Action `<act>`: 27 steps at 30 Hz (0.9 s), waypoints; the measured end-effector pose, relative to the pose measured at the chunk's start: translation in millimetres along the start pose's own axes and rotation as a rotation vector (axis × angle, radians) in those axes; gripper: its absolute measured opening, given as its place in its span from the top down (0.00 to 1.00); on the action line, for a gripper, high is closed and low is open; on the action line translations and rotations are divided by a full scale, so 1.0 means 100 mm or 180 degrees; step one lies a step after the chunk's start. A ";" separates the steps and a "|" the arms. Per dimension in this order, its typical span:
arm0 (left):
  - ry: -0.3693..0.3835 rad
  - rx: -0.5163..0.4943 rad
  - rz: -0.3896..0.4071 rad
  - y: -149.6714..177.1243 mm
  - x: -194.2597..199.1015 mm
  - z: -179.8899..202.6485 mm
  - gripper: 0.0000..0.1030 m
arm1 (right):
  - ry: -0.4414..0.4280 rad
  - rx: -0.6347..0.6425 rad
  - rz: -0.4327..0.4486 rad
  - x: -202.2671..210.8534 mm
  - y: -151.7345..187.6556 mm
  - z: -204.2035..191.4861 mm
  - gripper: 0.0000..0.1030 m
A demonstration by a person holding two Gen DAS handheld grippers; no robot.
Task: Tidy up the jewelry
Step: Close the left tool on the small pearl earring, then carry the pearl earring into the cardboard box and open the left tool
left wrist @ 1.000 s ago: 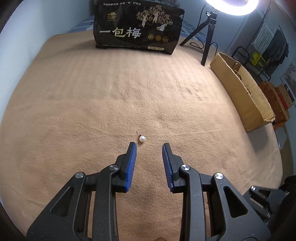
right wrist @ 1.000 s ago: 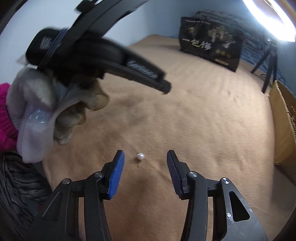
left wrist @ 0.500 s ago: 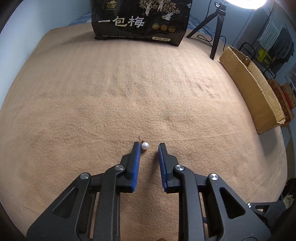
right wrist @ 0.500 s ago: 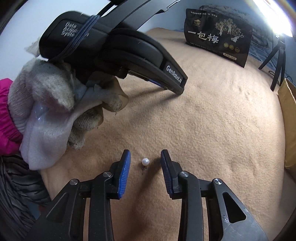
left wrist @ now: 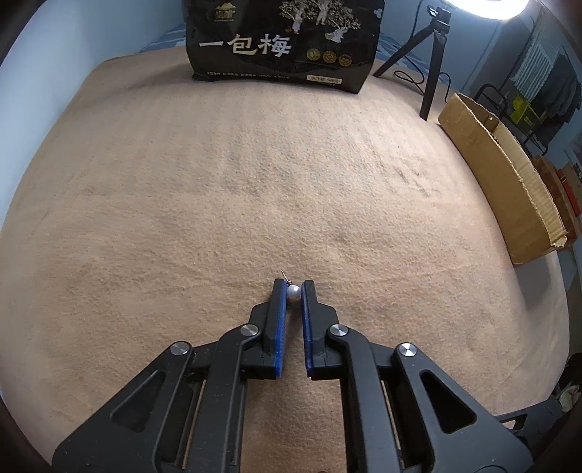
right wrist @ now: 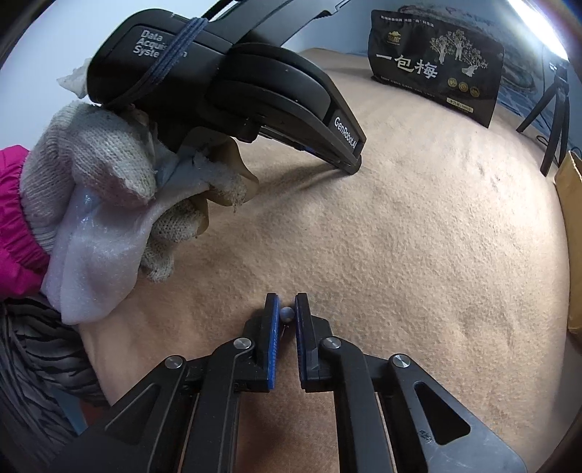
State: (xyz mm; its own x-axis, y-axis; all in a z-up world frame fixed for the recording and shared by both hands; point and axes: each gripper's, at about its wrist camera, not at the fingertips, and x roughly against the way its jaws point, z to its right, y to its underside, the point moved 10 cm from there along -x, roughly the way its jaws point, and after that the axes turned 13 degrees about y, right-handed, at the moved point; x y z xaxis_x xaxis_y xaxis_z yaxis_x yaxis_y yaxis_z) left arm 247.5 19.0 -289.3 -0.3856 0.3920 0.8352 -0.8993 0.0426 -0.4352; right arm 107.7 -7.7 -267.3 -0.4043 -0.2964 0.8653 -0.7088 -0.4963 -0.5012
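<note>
Two pearl stud earrings lie on a tan blanket (left wrist: 218, 182). In the left wrist view, one pearl earring (left wrist: 293, 292) sits pinched between the blue pads of my left gripper (left wrist: 294, 289), which is shut on it; its thin post pokes out up and to the left. In the right wrist view, my right gripper (right wrist: 287, 307) is shut on the other pearl earring (right wrist: 286, 313), low against the blanket. The left gripper (right wrist: 349, 165) also appears there at upper centre, tip down on the blanket, held by a gloved hand (right wrist: 109, 189).
A black snack bag (left wrist: 283, 40) stands at the blanket's far edge. To its right are a tripod (left wrist: 433, 62) under a ring light (left wrist: 487, 5). A long cardboard box (left wrist: 502, 174) runs along the right side. A pink sleeve (right wrist: 14, 218) shows at far left.
Both grippers closed from open onto their pearls and dipped slightly toward the blanket. Each pearl, free between the fingers before, is now pinched by the pads.
</note>
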 end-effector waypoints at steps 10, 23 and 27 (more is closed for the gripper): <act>0.0082 0.0022 0.0290 -0.21 0.33 0.13 0.94 | 0.0111 -0.0165 0.0204 0.25 -0.19 0.22 0.93; 0.0296 -0.0297 0.0825 -0.62 0.92 0.82 0.94 | 0.0535 -0.0607 0.0579 0.86 -0.49 1.03 0.93; 0.0372 -0.0434 0.0926 -0.70 1.03 1.10 0.94 | 0.0677 -0.0768 0.0666 1.05 -0.49 1.32 0.93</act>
State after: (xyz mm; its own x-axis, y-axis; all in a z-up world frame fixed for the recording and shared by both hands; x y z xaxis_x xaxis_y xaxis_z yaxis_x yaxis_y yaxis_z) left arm 247.9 -45.0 -136.2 -0.5885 0.5082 0.6287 -0.7162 0.0331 -0.6971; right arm 176.1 -122.4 -153.3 -0.6477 -0.1824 0.7397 -0.7036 -0.2292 -0.6726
